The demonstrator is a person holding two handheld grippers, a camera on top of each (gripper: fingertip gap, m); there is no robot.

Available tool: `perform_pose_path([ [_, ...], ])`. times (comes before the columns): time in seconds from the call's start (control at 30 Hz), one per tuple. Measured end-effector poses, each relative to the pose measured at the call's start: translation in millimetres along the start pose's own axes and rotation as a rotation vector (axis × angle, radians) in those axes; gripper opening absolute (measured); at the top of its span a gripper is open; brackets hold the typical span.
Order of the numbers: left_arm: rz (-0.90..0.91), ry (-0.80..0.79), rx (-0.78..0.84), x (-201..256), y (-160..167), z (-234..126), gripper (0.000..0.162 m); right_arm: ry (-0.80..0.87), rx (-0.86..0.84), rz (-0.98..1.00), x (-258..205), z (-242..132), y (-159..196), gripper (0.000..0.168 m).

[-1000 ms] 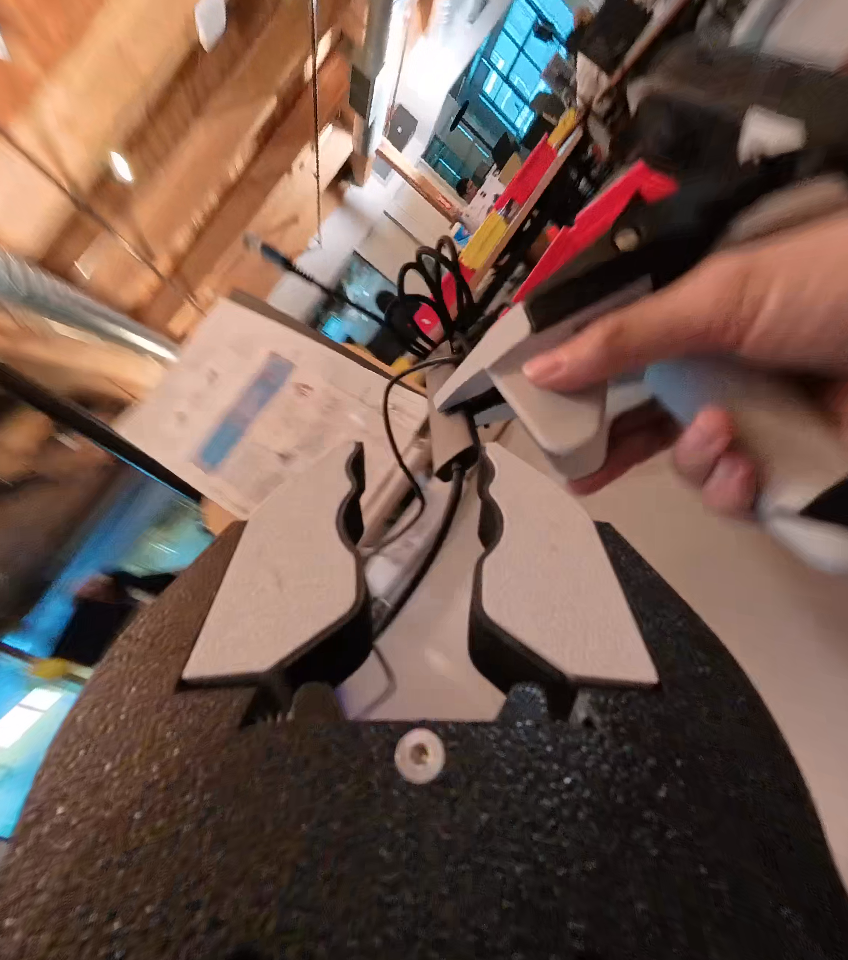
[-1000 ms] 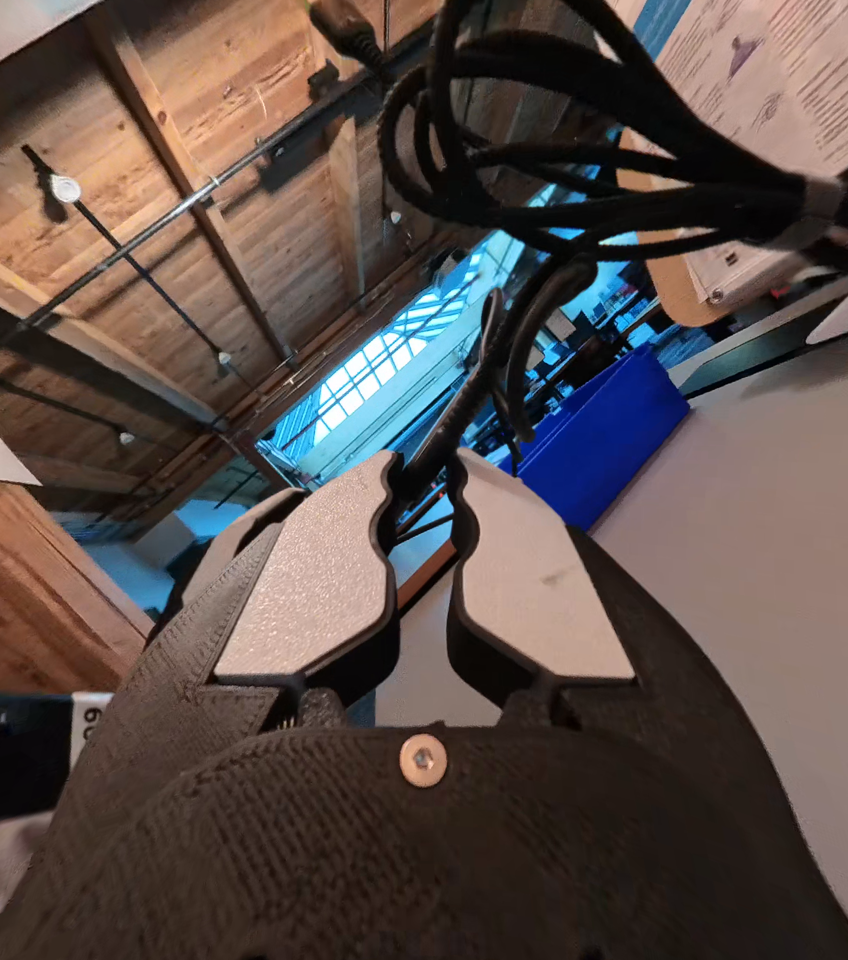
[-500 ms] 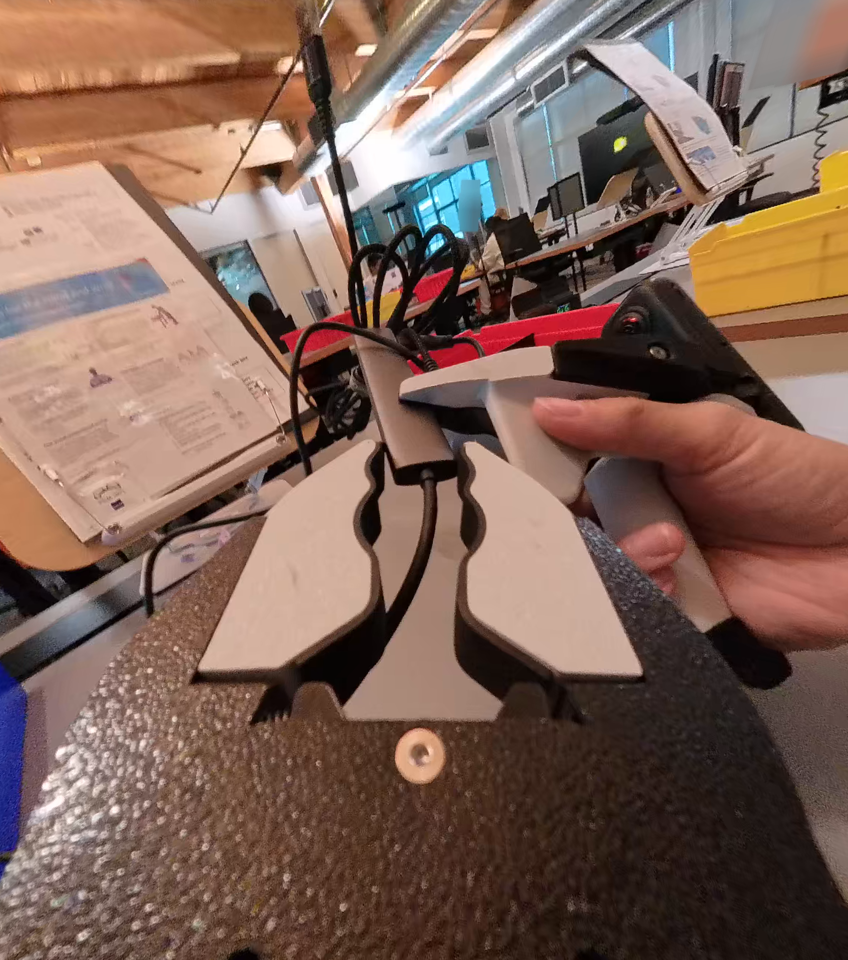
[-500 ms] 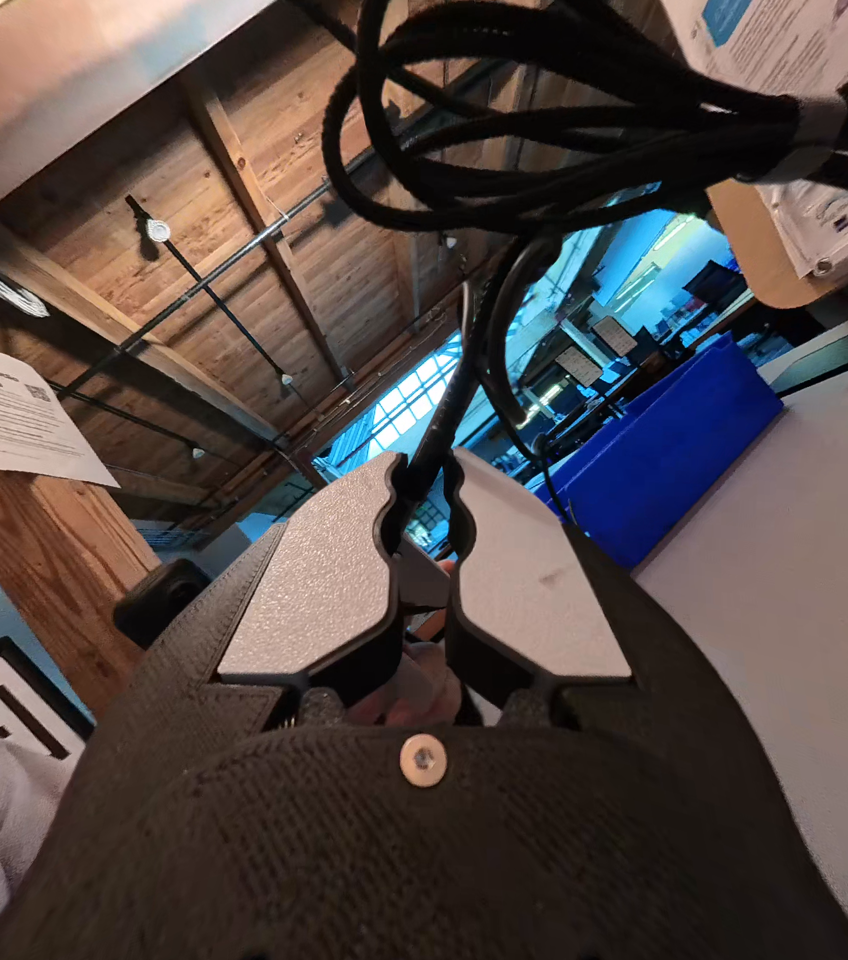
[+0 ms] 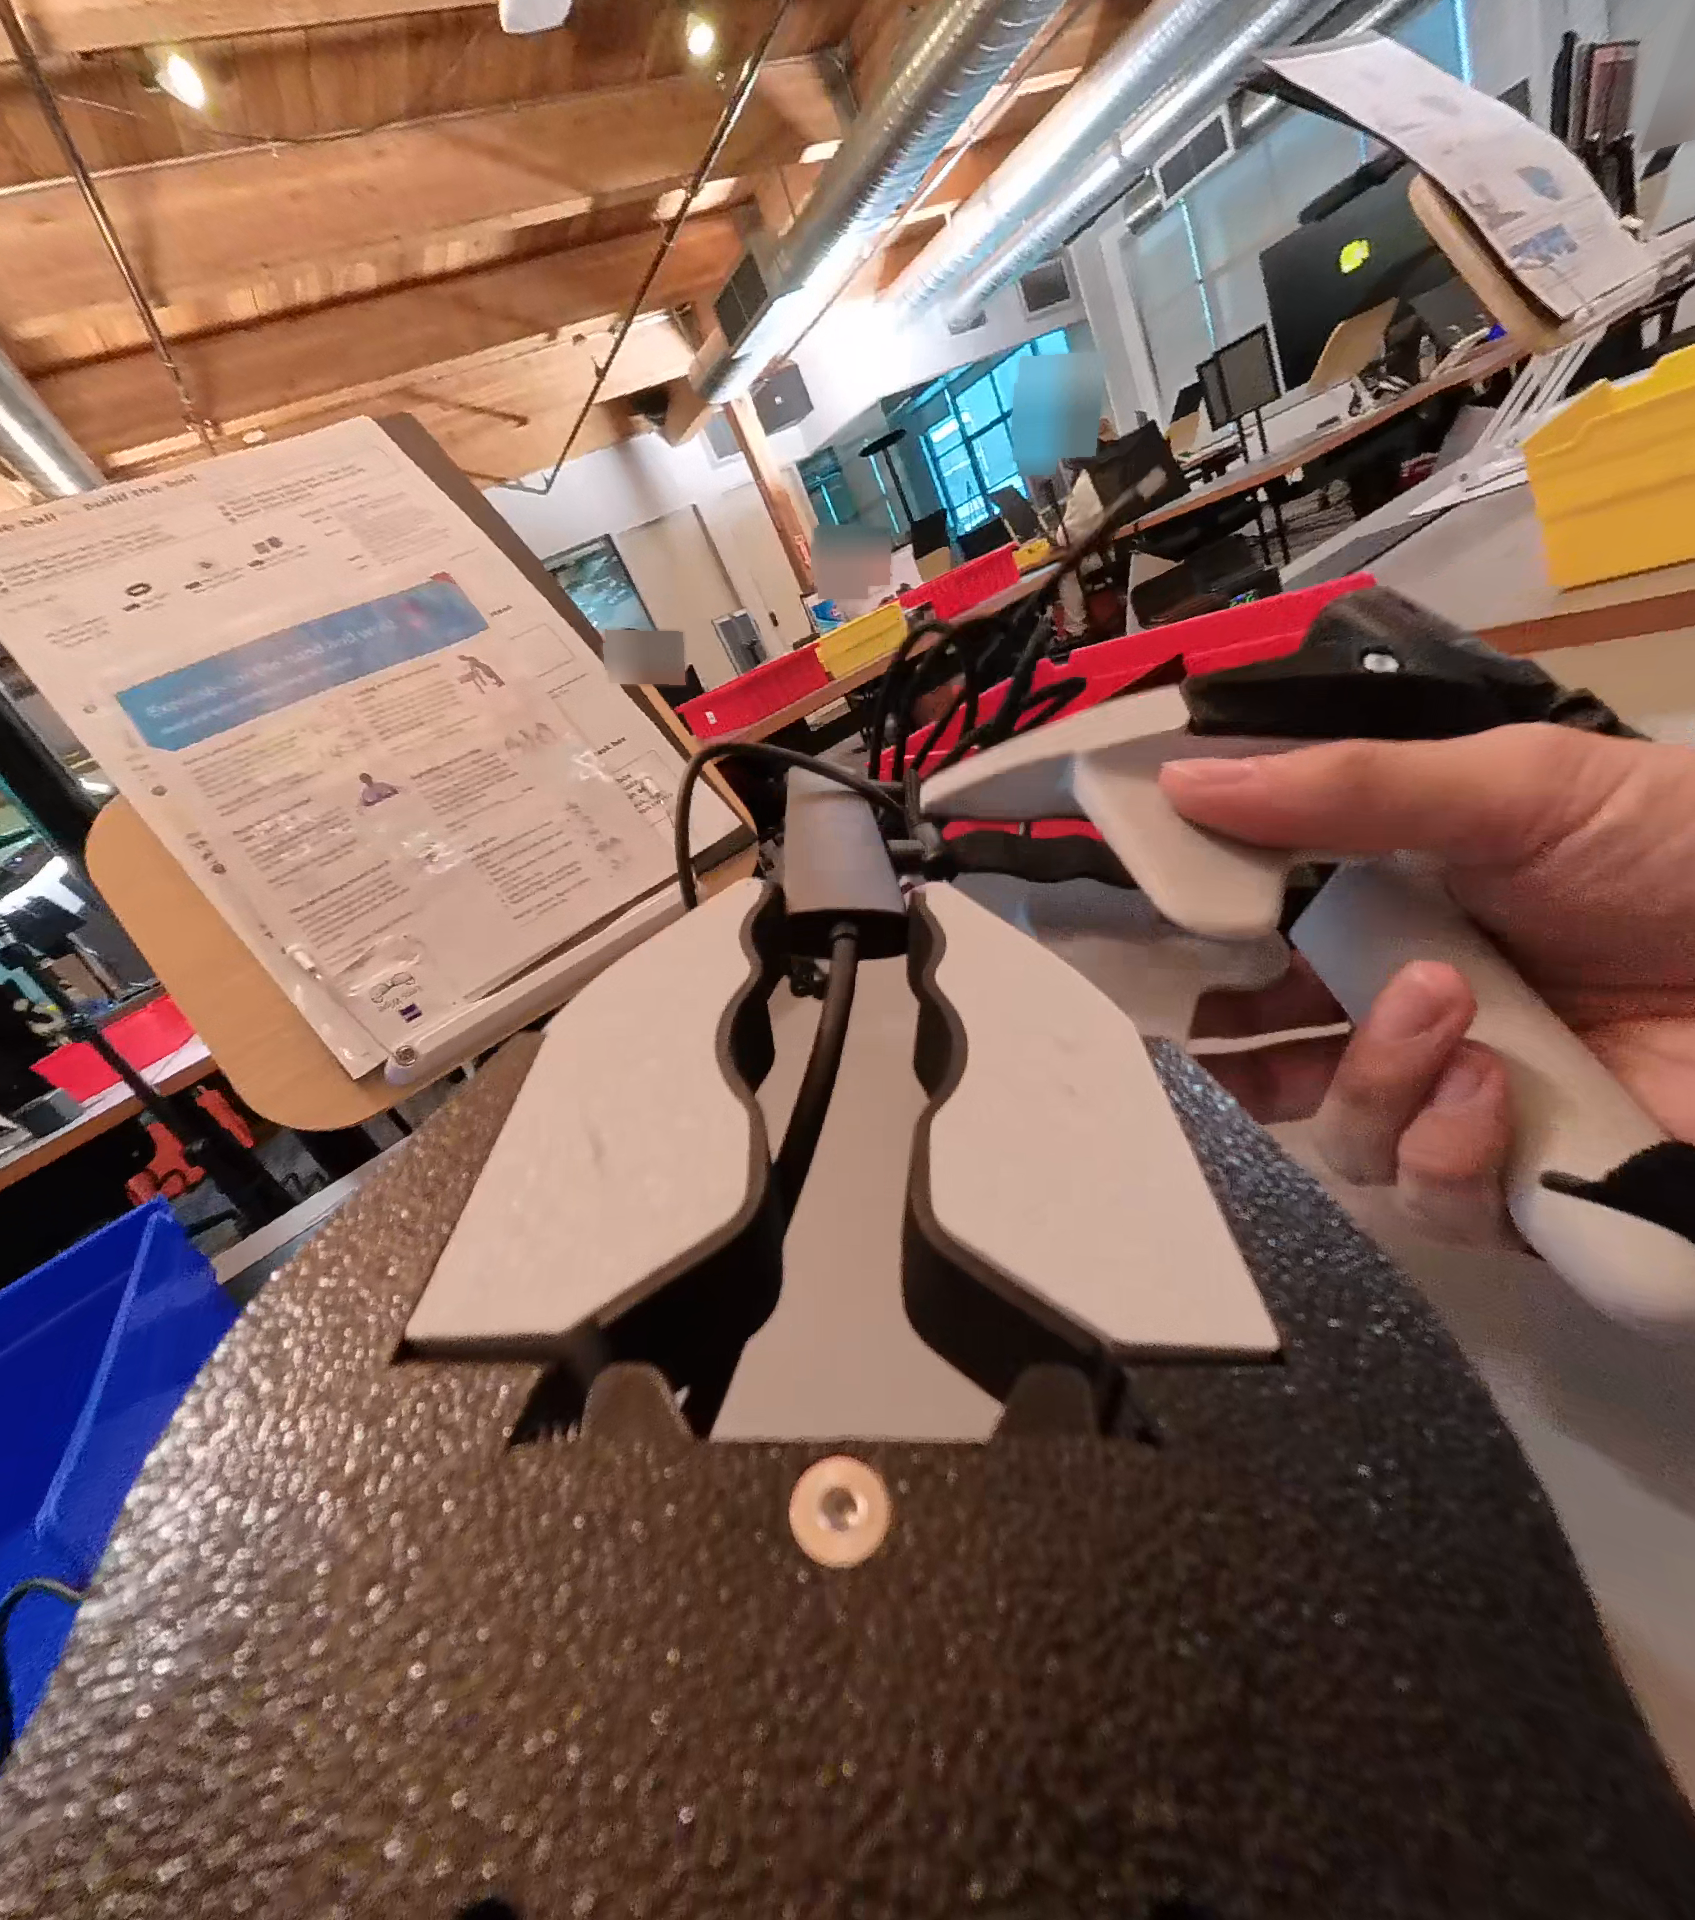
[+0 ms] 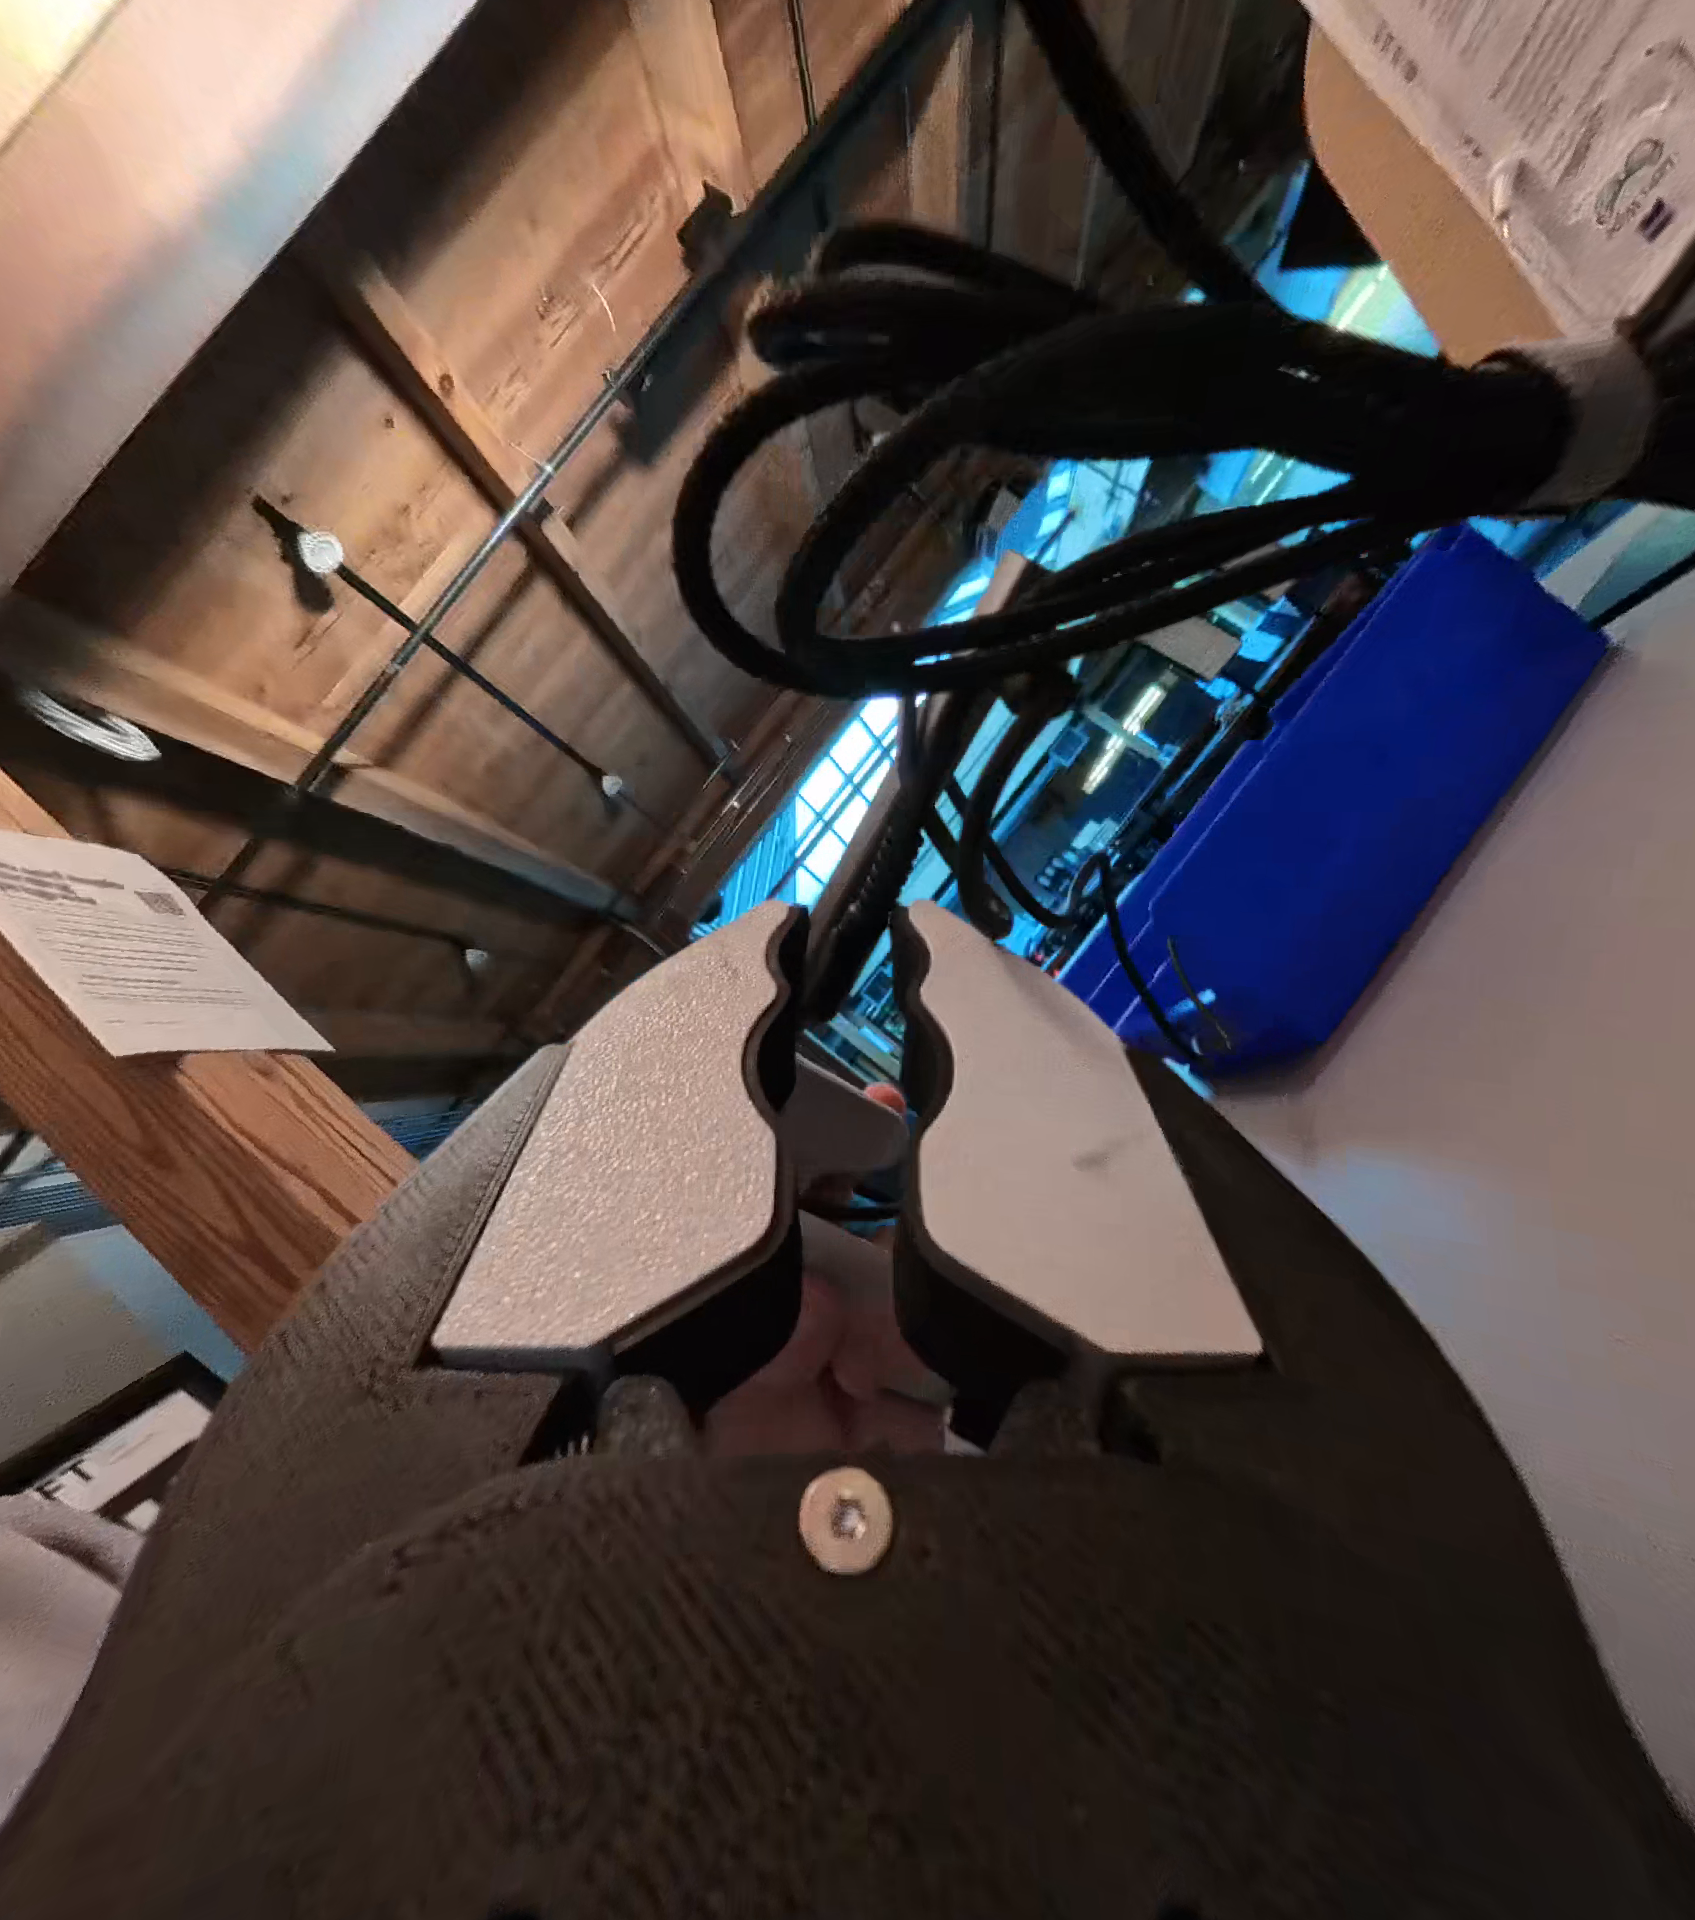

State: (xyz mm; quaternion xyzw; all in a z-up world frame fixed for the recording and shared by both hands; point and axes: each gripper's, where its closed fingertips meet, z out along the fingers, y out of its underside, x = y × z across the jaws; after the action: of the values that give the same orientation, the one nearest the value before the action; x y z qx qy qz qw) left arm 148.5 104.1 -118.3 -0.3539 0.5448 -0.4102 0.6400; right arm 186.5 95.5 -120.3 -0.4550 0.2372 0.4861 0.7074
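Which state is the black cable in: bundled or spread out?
Bundled: a grey strap ties the black cable into loops, above the right tongs.

Print covered a laminated sheet (image 5: pixel 323 727) on a tilted board, and a paper notice (image 6: pixel 110 930) on a wooden post.

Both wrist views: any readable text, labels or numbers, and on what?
Not quoting any wording; these bear print.
Laminated sheet on the wooden stand: headings, blue banner, small print.
Paper on the wooden post: small blurred print, square code.
Far sheet, top right of the left view: too blurred to read.
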Motion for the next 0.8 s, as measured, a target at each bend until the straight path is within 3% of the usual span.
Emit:
perform_pose_path([
  [0.07, -0.02, -0.003, 0.013, -2, 0, -2, 0.023, 0.02, -0.026, -0.017, 4, 2, 5, 0.011],
  [0.17, -0.031, -0.004, 0.02, -3, 2, -3, 0.023, 0.043, -0.068, -0.012, 4, 5, 13, 0.021],
  [0.23, -0.04, 0.002, 0.028, -2, 3, -4, 0.023, 0.061, -0.071, -0.007, 7, 4, 14, 0.013],
  [0.47, -0.071, 0.019, 0.024, 1, 9, -3, 0.023, 0.069, -0.116, -0.043, 4, 3, 14, 0.011],
  [0.57, -0.081, 0.016, -0.047, 2, 23, 2, 0.03, 0.114, -0.235, -0.192, 1, 7, 32, 0.011],
  [0.8, -0.167, -0.024, -0.003, -3, 24, 0, 0.026, 0.176, -0.289, -0.395, -5, 10, 35, 0.012],
])
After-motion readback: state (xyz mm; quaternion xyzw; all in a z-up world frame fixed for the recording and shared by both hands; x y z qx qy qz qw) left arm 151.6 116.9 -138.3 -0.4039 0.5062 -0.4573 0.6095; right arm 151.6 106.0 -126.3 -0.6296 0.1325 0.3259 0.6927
